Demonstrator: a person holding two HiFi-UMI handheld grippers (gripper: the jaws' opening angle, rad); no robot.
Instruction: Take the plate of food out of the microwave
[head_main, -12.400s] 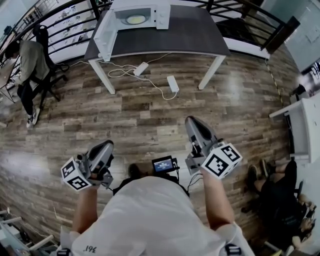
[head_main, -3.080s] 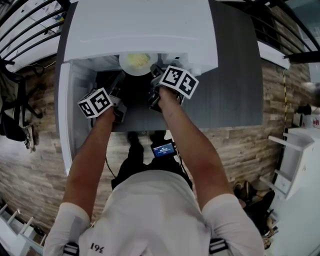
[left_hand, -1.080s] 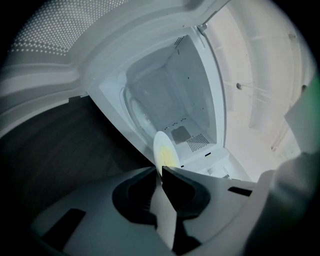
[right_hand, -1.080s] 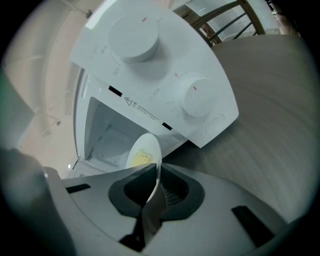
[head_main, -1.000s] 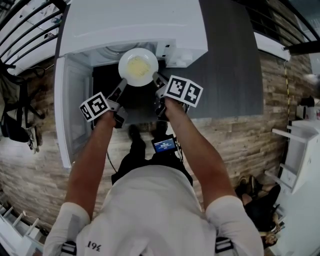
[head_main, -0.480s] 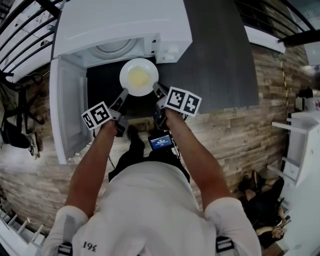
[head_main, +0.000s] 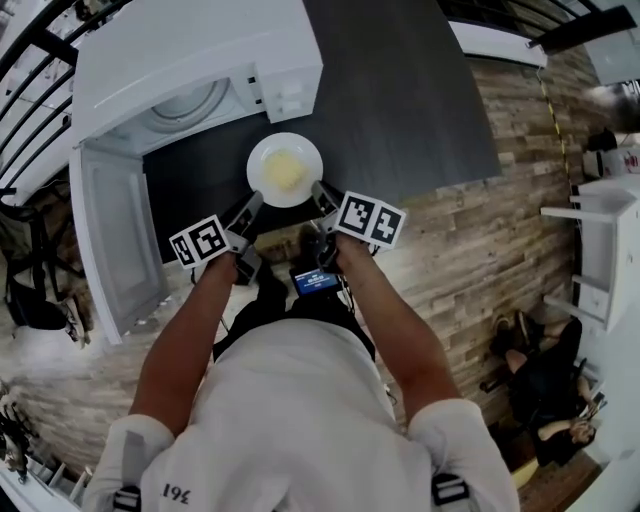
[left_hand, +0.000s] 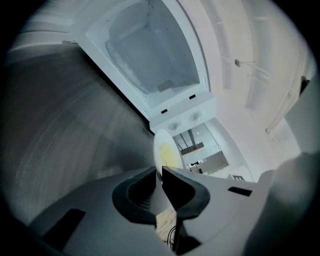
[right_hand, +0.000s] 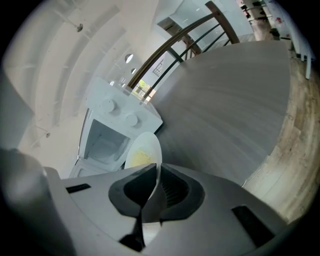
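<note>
A white plate (head_main: 285, 170) with yellow food on it hangs over the dark table (head_main: 400, 110), out in front of the open white microwave (head_main: 195, 75). My left gripper (head_main: 252, 203) is shut on the plate's near-left rim and my right gripper (head_main: 320, 190) is shut on its near-right rim. In the left gripper view the plate (left_hand: 165, 152) shows edge-on between the jaws of the left gripper (left_hand: 160, 174). The right gripper view shows the plate (right_hand: 143, 150) pinched in the right gripper (right_hand: 156, 172), with the microwave (right_hand: 112, 132) behind it.
The microwave door (head_main: 110, 250) stands swung open at the left, past the table's front edge. The glass turntable (head_main: 190, 100) lies bare inside the cavity. A black railing (head_main: 40, 60) runs behind the table. A person sits on the floor at the far right (head_main: 545, 385).
Both grippers have drawn the plate back out of the microwave and rightward, so it now hangs over the dark table top. The microwave has slid toward the upper left of the head view.
</note>
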